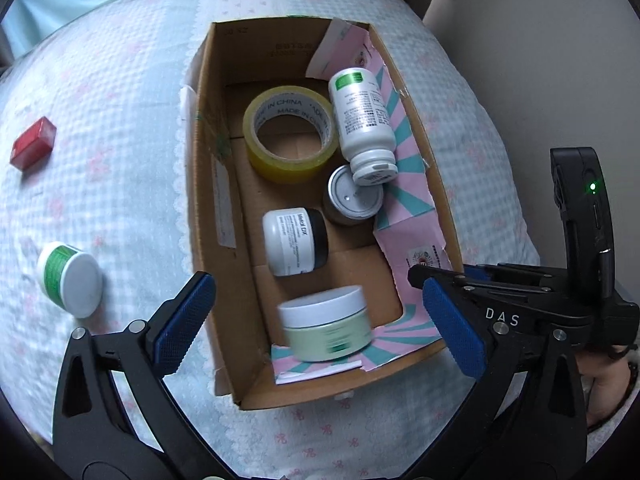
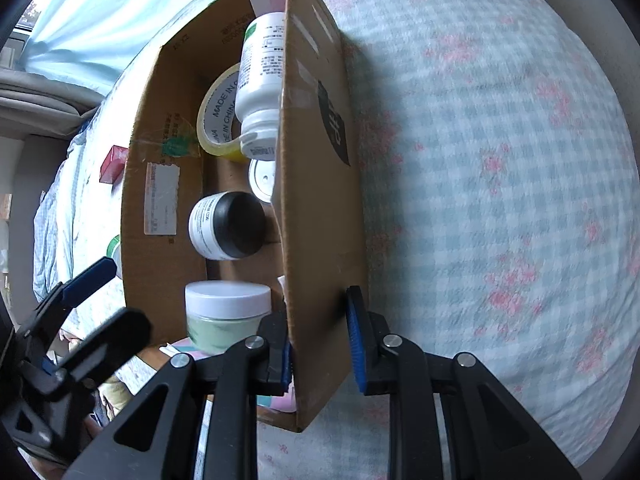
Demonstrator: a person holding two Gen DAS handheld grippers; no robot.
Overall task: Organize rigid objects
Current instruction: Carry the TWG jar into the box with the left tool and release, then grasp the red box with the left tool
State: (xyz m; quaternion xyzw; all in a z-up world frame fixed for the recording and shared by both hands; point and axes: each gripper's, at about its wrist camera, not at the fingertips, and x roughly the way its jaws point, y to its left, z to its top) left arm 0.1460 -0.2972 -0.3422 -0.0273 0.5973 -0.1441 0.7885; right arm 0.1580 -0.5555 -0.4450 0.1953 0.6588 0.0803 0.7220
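Note:
An open cardboard box (image 1: pixel 224 184) lies on the bed. Inside are a yellow tape roll (image 1: pixel 290 136), a white pill bottle (image 1: pixel 362 120) on its side, a silver-lidded jar (image 1: pixel 354 194), a black-lidded white jar (image 1: pixel 296 242) and a blurred pale green jar (image 1: pixel 326 328) with a white lid just below my left gripper (image 1: pixel 320 328), which is open and empty above the box's near end. My right gripper (image 2: pixel 320 344) has its jaws either side of the box's right wall (image 2: pixel 320 200), pads pressing it. A green-labelled white jar (image 1: pixel 68 278) and a red box (image 1: pixel 33 148) lie on the bed left of the box.
The bed has a blue checked cover (image 2: pixel 500 160) with pink flowers. Pink and teal paper (image 1: pixel 404 152) lines the box's right side. A pale curtain (image 2: pixel 92 20) hangs beyond the bed. The right gripper shows at the box's right wall in the left wrist view (image 1: pixel 520 292).

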